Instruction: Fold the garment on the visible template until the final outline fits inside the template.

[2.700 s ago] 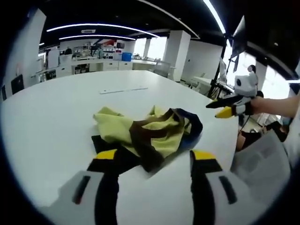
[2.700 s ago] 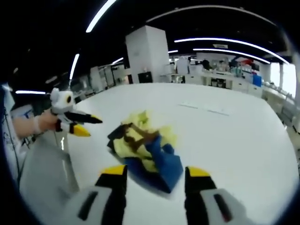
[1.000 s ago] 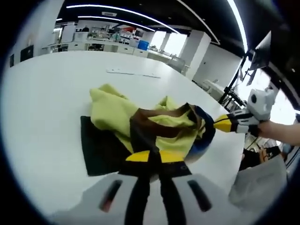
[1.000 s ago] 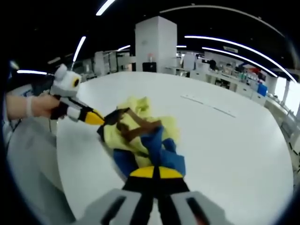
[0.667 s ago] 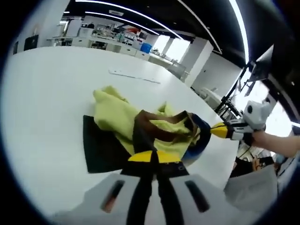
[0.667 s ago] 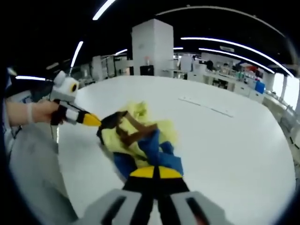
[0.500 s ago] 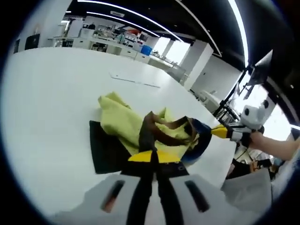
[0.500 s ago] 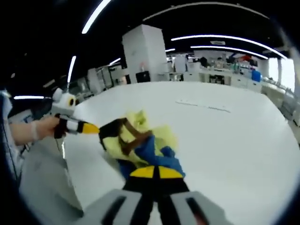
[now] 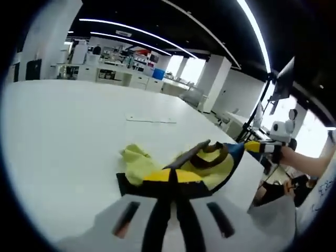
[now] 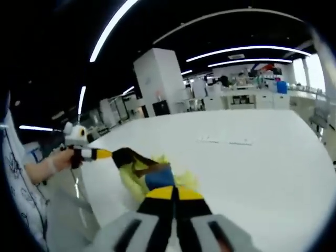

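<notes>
Garment (image 9: 210, 165) gripped by L tongs (image 9: 172, 176), R tongs (image 10: 174, 193).

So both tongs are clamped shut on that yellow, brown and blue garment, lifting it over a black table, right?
Not quite: the table is white, as the left gripper view shows. The rest holds: the left tongs and right tongs are both shut on the garment, lifting it.

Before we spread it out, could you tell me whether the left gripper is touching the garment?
Touching. In the left gripper view the left gripper has its jaws shut on the garment, whose fabric rises straight from the closed tips.
</notes>
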The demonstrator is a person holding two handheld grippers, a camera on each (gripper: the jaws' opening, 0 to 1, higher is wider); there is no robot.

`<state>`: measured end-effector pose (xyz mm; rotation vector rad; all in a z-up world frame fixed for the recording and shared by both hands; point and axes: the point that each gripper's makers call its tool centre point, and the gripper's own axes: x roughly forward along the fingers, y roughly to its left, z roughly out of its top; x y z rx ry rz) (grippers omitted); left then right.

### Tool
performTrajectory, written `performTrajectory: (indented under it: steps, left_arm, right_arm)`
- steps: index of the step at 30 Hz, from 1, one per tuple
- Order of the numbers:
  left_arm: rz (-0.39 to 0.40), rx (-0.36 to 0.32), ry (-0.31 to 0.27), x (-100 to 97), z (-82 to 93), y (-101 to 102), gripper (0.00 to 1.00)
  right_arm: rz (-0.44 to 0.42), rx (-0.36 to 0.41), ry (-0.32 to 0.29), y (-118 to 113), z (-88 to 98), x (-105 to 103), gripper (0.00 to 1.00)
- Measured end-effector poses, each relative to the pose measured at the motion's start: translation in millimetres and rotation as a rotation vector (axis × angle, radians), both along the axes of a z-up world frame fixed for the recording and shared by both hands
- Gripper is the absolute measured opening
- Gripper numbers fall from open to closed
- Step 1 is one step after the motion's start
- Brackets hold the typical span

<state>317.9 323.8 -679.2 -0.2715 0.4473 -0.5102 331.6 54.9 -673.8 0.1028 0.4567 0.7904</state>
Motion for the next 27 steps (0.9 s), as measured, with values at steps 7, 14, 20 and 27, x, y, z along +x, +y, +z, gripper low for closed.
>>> performTrajectory:
  steps: [7, 14, 20, 27]
  left_arm:
    - [0.024, -0.002, -0.088, 1.7, 41.9, 9.0, 0.00]
    - [0.029, -0.033, -0.180, -0.1, 91.5, 10.2, 0.00]
    - [0.017, -0.038, -0.245, 4.5, 131.6, 16.8, 0.00]
    - [-0.004, -0.012, -0.337, 20.0, 171.6, 19.6, 0.00]
  right_arm:
    - [-0.003, 0.074, -0.079, 0.9, 47.1, 0.0, 0.00]
    - [-0.008, 0.148, -0.159, 2.0, 97.6, 3.4, 0.00]
    - [-0.008, 0.220, -0.208, 1.0, 135.4, 3.1, 0.00]
    - [0.010, 0.275, -0.267, 7.7, 173.4, -0.7, 0.00]
